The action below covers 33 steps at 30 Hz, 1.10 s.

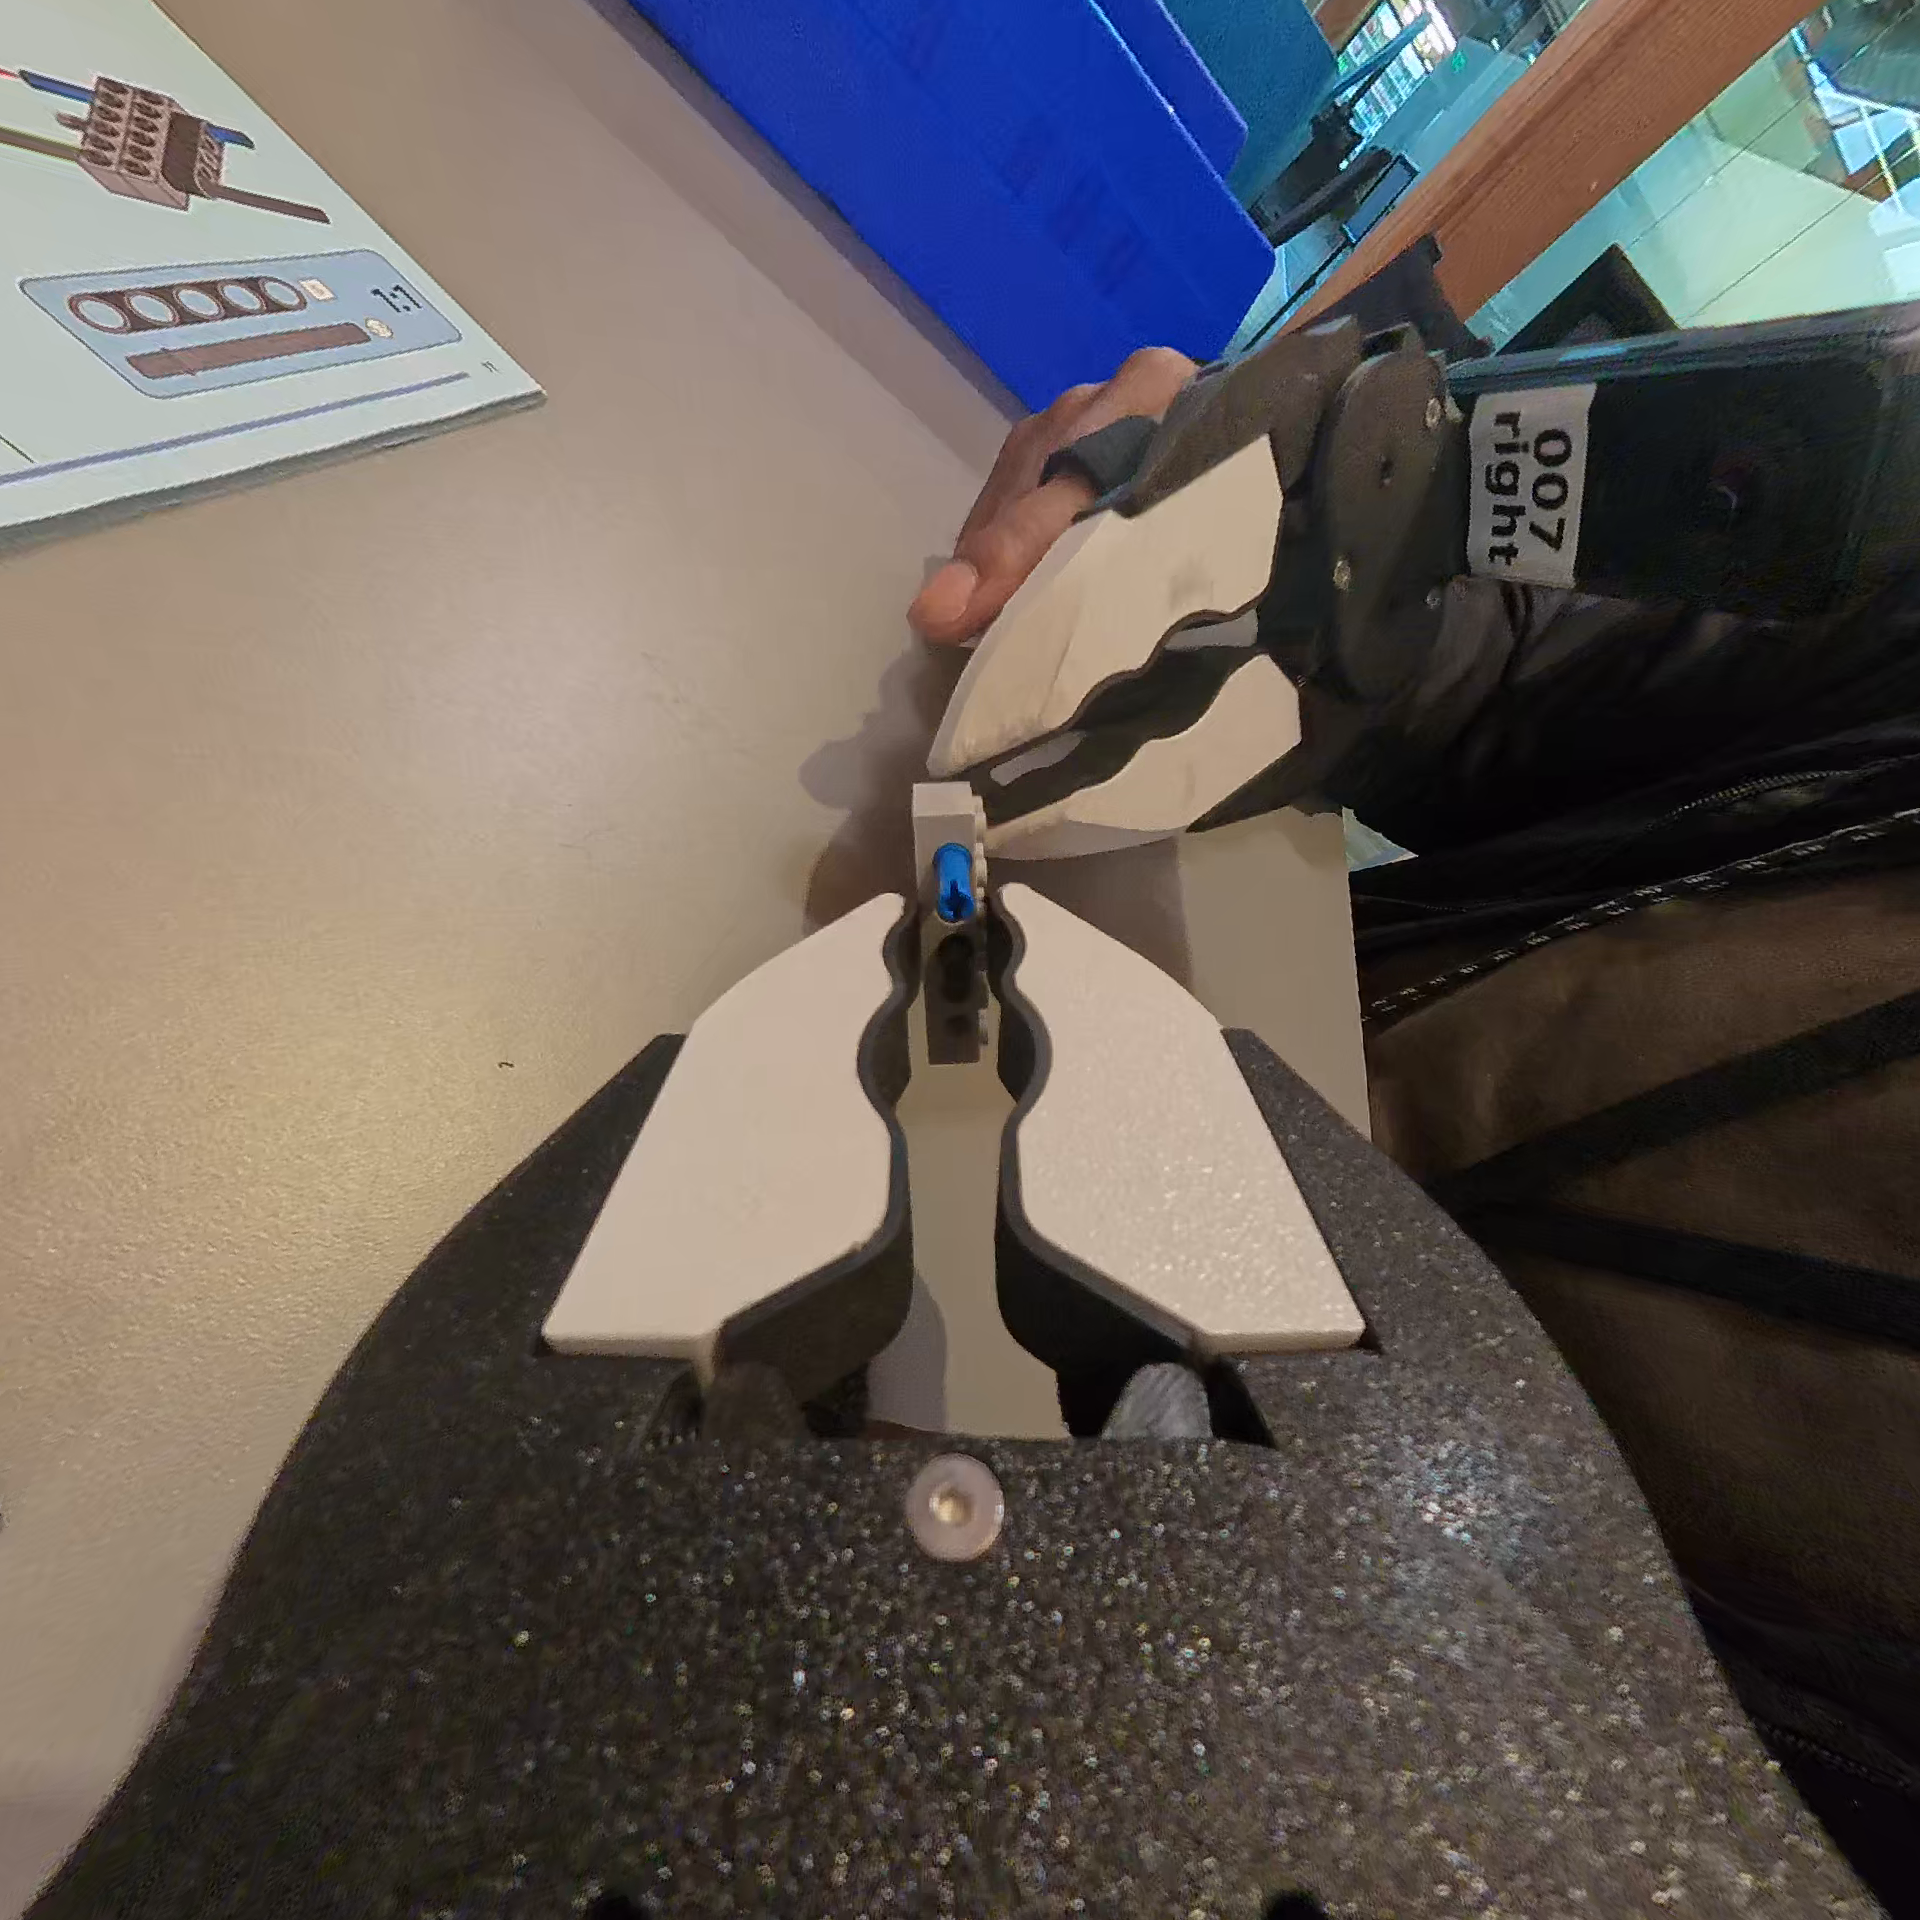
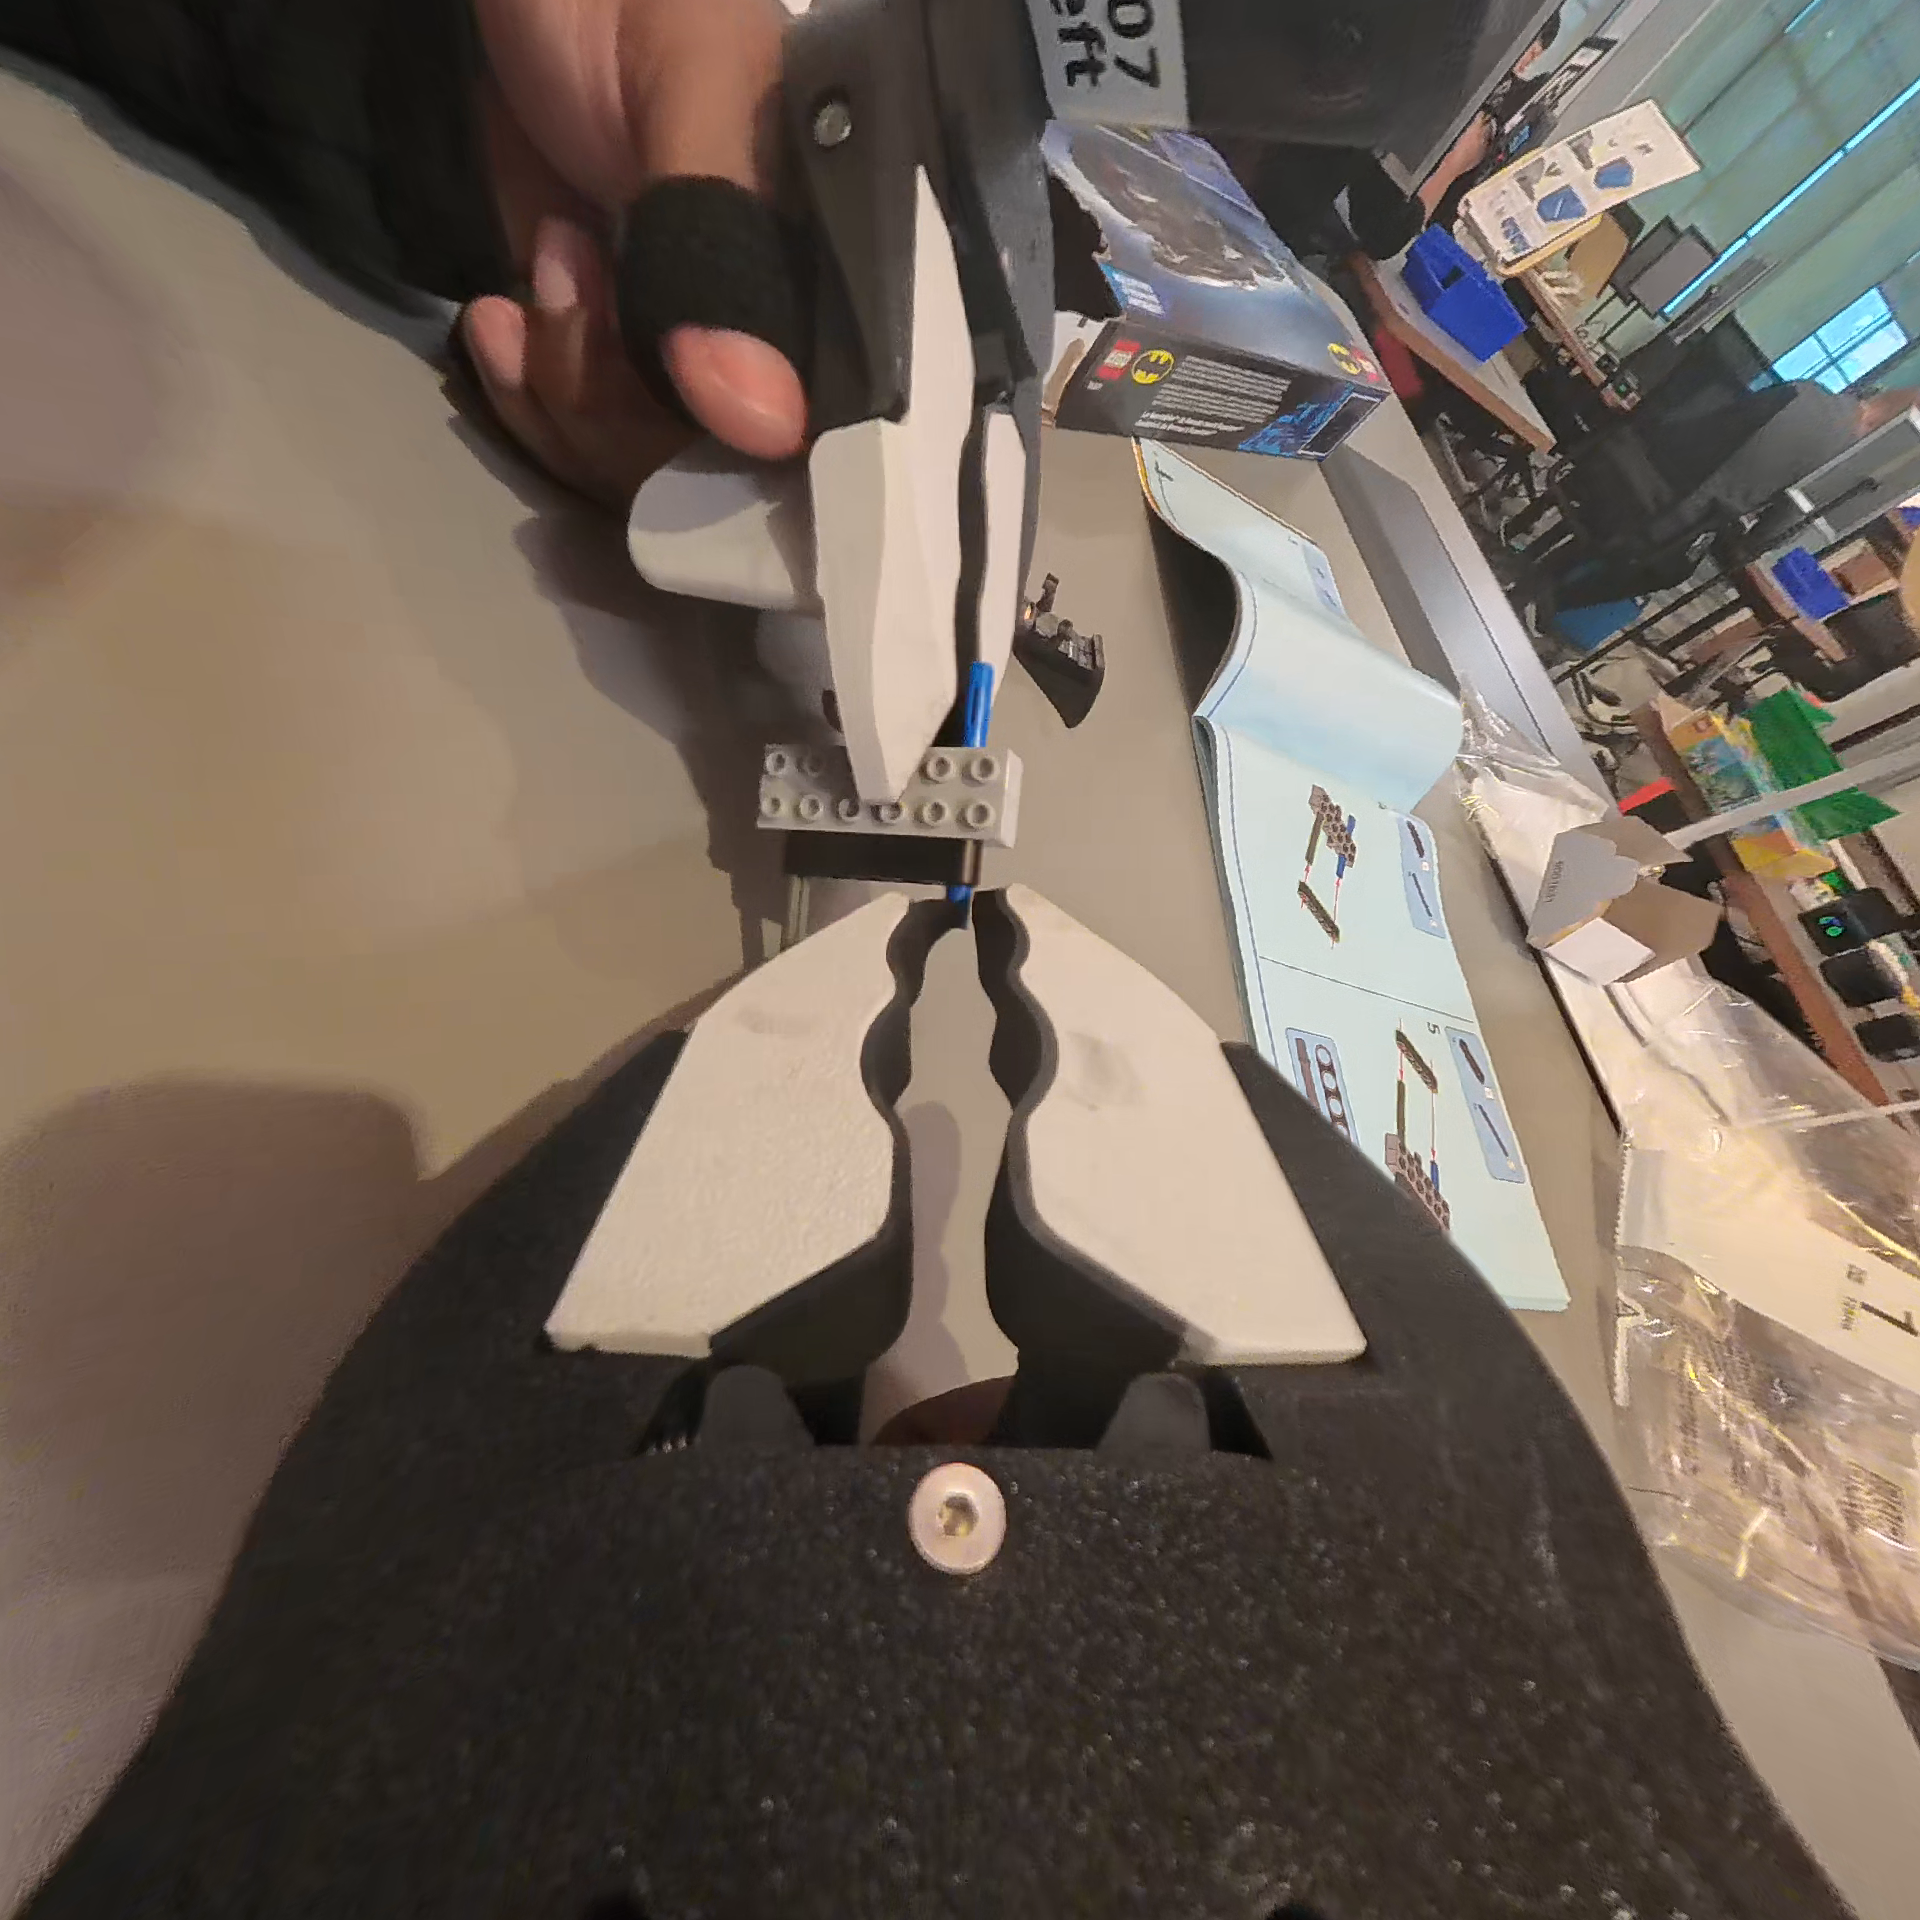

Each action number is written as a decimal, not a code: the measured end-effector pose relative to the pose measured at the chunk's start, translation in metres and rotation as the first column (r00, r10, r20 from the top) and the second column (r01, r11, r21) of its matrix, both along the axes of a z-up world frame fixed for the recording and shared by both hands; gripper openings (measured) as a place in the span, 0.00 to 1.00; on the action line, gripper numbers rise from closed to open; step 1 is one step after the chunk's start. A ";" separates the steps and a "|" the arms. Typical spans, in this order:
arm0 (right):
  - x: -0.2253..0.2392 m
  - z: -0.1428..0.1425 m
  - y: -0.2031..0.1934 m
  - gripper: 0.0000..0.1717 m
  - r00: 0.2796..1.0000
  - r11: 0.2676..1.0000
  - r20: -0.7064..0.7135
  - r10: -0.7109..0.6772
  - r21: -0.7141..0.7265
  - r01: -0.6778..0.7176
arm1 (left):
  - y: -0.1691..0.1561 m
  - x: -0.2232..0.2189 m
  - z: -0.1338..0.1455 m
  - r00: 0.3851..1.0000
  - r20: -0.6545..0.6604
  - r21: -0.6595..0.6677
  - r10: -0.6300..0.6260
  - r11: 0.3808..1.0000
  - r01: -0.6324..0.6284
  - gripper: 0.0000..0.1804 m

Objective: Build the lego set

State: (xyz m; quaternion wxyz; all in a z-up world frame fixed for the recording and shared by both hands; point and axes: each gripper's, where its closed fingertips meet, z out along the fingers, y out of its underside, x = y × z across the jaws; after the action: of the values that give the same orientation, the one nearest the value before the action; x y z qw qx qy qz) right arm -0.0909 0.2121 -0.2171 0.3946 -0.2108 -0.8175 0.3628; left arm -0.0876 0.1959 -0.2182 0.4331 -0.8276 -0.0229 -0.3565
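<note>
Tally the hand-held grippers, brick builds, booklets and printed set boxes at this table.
Hand-held grippers: 2, the left hand-held gripper and the right hand-held gripper
Brick builds: 2, the grey build clamped in the left one and the dark build lying loose
Instruction booklet: 1
Printed box: 1
Total: 6

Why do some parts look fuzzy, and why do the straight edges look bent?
Right wrist view: the hand and grey brick are smeared by motion blur, and the plastic bag glares. Left wrist view: sharper, with a soft shadow beside the brick. Both views: the wide lens bends straight edges, like the booklet.
</note>
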 end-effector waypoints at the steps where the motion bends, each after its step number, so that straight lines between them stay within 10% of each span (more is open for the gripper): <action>1: 0.000 -0.001 -0.001 0.06 1.000 1.000 -0.003 0.001 0.012 -0.001 | 0.000 0.000 0.000 1.000 -0.001 0.000 0.000 1.000 0.000 0.06; 33: -0.001 -0.018 0.006 0.03 0.992 0.998 0.118 -0.048 0.047 0.042 | 0.002 -0.003 -0.001 0.999 -0.046 0.008 0.025 1.000 -0.025 0.12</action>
State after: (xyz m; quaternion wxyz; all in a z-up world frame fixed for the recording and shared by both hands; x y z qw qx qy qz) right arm -0.0919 0.2183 -0.2347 0.3579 -0.2417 -0.8424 0.3223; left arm -0.0906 0.1982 -0.2193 0.4411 -0.8335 -0.0219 -0.3321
